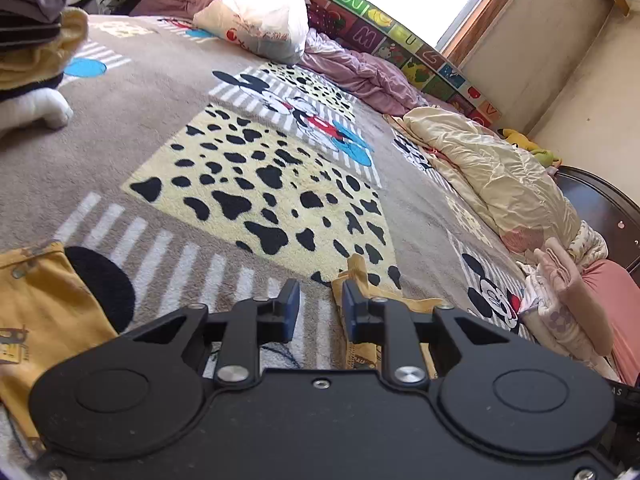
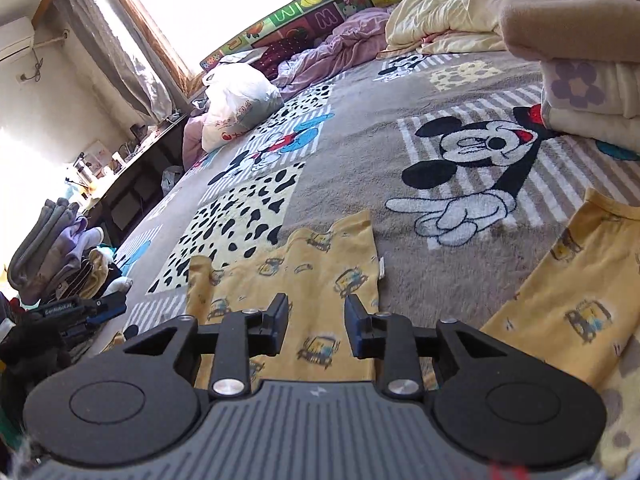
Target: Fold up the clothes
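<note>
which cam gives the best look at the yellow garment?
Right wrist. The yellow garment lies spread on the blanket ahead of the right tongs, its car print clear. Left wrist catches only edges, at lower left and behind the left tongs.

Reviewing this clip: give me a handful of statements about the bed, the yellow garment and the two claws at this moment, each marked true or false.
1. The yellow garment with the little car print lies on the cartoon blanket. True.
2. The right claw is clamped on the garment. False: its jaws stand apart with nothing pressed between them; the cloth lies below.
3. The left claw holds a white sock. False: its jaws are apart and empty, and only yellow cloth shows beyond them.
4. A white plastic bag sits at the far end of the bed. True.
5. A pile of folded clothes is stacked at the left in the right wrist view. True.
</note>
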### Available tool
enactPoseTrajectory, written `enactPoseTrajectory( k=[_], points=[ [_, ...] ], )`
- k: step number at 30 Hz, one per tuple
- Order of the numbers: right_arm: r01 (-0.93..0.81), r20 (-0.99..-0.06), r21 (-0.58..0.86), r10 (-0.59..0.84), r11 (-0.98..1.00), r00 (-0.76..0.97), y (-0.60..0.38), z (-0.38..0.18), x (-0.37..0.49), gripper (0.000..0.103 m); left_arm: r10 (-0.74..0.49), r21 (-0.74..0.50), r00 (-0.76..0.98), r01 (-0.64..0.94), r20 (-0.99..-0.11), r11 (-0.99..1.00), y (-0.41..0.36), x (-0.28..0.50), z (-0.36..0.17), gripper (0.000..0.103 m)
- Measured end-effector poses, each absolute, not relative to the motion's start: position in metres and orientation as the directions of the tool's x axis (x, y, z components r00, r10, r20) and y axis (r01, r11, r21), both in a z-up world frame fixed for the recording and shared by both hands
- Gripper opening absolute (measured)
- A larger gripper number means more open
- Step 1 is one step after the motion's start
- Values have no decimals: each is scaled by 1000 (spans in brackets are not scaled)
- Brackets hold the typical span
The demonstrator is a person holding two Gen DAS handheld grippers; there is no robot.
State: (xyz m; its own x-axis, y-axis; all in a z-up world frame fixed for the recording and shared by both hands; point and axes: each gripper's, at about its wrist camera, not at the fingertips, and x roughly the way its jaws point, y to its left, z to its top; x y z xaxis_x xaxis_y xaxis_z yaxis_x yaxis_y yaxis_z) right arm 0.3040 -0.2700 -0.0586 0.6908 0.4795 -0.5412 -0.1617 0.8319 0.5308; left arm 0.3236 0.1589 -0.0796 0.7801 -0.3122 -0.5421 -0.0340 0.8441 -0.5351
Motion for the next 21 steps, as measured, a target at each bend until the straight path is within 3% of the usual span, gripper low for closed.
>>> enactPoseTrajectory(
  k=[9,15,16,17,18,21],
  points=[
    [-99,-594,583,506,806,625,-277,-100,414,44,-435,-650,732,-14,-524,760,148,359,-102,22],
    [-111,-563,641,564,759,603,-275,-116,435,45,-446,-659,729,-10,-520,752,145,370,-106,25],
    [-120,-555,654,582,747,594,-273,-118,437,39,-434,-648,731,-15,-527,761,144,371,-106,5],
    [-135,-549,661,598,739,584,-271,-120,437,18,-418,-635,734,-22,-535,773,143,372,-106,0],
    [-154,-545,661,611,734,575,-267,-121,437,4,-402,-629,747,-27,-529,777,144,370,-103,0],
    [-158,-509,651,582,742,634,-272,-108,425,4,-355,-621,788,-44,-503,782,152,366,-97,0]
  ],
)
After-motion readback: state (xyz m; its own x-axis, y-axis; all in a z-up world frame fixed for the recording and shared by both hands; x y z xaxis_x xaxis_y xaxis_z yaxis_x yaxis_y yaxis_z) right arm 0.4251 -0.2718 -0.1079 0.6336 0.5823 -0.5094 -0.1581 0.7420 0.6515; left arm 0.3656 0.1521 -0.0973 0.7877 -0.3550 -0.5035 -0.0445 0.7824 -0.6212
